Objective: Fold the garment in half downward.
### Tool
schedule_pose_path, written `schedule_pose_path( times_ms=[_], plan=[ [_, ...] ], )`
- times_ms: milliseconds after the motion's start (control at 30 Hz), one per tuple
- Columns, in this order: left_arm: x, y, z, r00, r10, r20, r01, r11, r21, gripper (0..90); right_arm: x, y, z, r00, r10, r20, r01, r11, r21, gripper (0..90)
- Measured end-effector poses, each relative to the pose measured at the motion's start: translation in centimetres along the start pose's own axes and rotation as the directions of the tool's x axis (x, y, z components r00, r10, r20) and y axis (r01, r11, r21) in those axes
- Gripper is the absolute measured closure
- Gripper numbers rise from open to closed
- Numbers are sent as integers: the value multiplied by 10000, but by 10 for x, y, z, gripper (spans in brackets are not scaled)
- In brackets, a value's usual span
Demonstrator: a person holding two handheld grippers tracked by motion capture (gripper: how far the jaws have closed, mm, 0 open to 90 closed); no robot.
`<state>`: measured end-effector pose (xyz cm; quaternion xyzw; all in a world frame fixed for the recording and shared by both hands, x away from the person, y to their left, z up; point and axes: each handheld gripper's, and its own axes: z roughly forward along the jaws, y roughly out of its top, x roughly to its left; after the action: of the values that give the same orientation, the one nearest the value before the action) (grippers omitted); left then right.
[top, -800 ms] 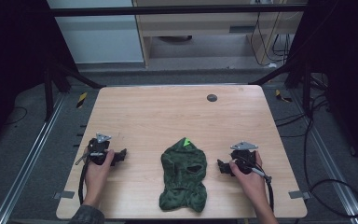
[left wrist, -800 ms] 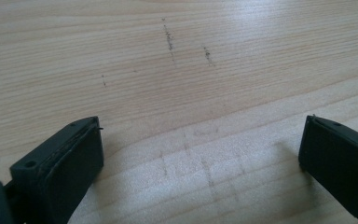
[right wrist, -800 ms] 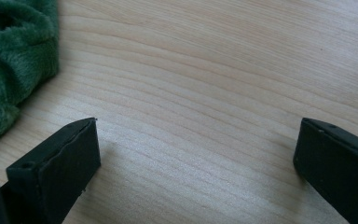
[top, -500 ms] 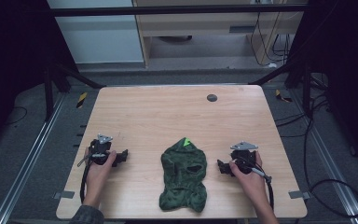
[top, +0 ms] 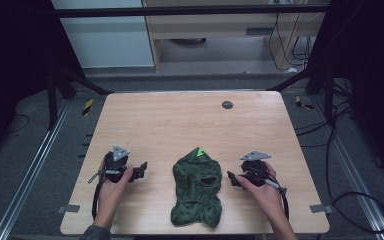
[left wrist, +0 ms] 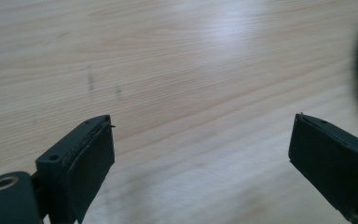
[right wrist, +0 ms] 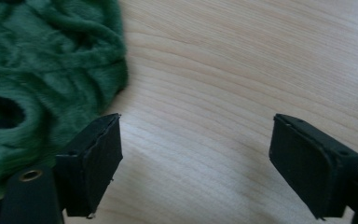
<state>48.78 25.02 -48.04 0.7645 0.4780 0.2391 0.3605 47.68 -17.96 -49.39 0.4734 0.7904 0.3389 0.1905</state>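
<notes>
Hardly anything has shifted since the earlier look: the left gripper [top: 141,170] has crept slightly down the table [top: 180,120] toward the person, while the right gripper [top: 231,178] and the green fleece hat [top: 197,192] lie as they did.

That hat sits flat near the table's front edge, midway between the two grippers, with a bright green tip pointing away from the person. The left gripper rests on the wood well to the hat's left, its jaws spread wide with nothing but bare table between them; a sliver of green shows at the edge of its own view. The right gripper sits just beside the hat's right edge, jaws likewise wide apart and empty, one of them close against the fleece [right wrist: 37,70] without gripping it.

I'd expect the hat to be light, soft and floppy, sagging wherever it isn't supported, and not fragile or slippery. A pinch on a rim or a thick fold at each side should hold best.

Counted: one hat, two grippers, one small dark disc [top: 227,104] at the table's far side.
</notes>
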Motion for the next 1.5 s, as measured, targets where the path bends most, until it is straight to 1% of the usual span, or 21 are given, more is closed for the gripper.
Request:
schedule_pose_path(
  times_ms=[33, 67, 100, 167, 233, 333, 367, 467, 500, 567, 633, 667, 800, 867, 933, 1033, 1100, 1167, 1300, 1367, 1500],
  plan=[
    [-3, 2, -2, 9997, -135, 213, 136, 9999, -70, 59, 2, 1, -2, 10000, -65, -12, 65, 10000, 20, 213],
    [-4, 5, -5, 9981, -242, 569, 254, 9995, -205, 59, 3, 2, -3, 9998, -167, -98, 167, 9999, 32, 252],
    [-6, 10, -6, 9964, -306, 795, 321, 9993, -186, 59, 4, 4, -4, 9992, -365, -144, 367, 9993, 116, 271],
    [-9, 16, -7, 9956, -257, 904, 272, 9995, -148, 63, 5, 8, -5, 9985, -499, -219, 503, 9985, 209, 336],
    [-13, 24, -8, 9915, -241, 1280, 274, 9993, -246, 71, 6, 13, -6, 9978, -537, -398, 544, 9984, 180, 371],
    [-21, 38, -9, 9840, 134, 1779, -66, 9992, -392, 70, 6, 23, -7, 9946, -840, -609, 849, 9963, 139, 461],
    [-23, 42, -8, 9813, 206, 1914, -141, 9993, -350, 77, 6, 27, -7, 9933, -922, -703, 928, 9957, 56, 514],
    [-29, 50, -1, 9746, 437, 2196, -401, 9990, -209, 109, 7, 35, -3, 9885, -995, -1143, 1007, 9949, 53, 587],
    [-32, 52, 2, 9710, 558, 2323, -537, 9984, -154, 128, 8, 37, -2, 9869, -1026, -1242, 1044, 9945, 83, 606],
    [-37, 56, 12, 9646, 1056, 2416, -1106, 9938, 72, 180, 9, 43, 3, 9837, -1110, -1415, 1136, 9935, 105, 653],
    [-40, 58, 21, 9578, 1290, 2569, -1397, 9899, 238, 217, 11, 47, 6, 9815, -1191, -1496, 1232, 9922, 183, 683],
    [-41, 59, 24, 9559, 1374, 2596, -1512, 9879, 340, 238, 11, 50, 9, 9800, -1251, -1547, 1295, 9914, 184, 697],
    [-45, 61, 37, 9498, 1518, 2737, -1753, 9825, 634, 290, 16, 58, 16, 9731, -1489, -1760, 1558, 9875, 259, 729],
    [-48, 62, 42, 9449, 1557, 2880, -1864, 9790, 822, 308, 17, 62, 21, 9691, -1557, -1916, 1654, 9856, 354, 736],
    [-49, 63, 49, 9406, 1571, 3011, -1959, 9752, 1031, 330, 17, 64, 26, 9686, -1555, -1941, 1682, 9845, 506, 739],
    [-50, 66, 56, 9386, 1642, 3035, -2103, 9695, 1258, 360, 18, 68, 33, 9673, -1529, -2026, 1701, 9829, 707, 732],
    [-54, 69, 61, 9311, 1766, 3193, -2308, 9628, 1406, 367, 19, 71, 38, 9650, -1514, -2142, 1722, 9817, 818, 725],
    [-57, 72, 63, 9273, 1865, 3247, -2429, 9595, 1426, 375, 20, 72, 42, 9647, -1516, -2155, 1748, 9802, 929, 715],
    [-60, 75, 71, 9246, 1837, 3336, -2498, 9538, 1671, 389, 20, 74, 48, 9633, -1461, -2253, 1748, 9781, 1132, 701],
    [-62, 75, 76, 9251, 1763, 3364, -2458, 9531, 1764, 403, 21, 75, 50, 9632, -1380, -2308, 1706, 9770, 1276, 694],
    [-64, 73, 84, 9235, 1806, 3384, -2581, 9452, 1997, 429, 21, 75, 54, 9609, -1504, -2326, 1886, 9702, 1519, 685]
  ],
)
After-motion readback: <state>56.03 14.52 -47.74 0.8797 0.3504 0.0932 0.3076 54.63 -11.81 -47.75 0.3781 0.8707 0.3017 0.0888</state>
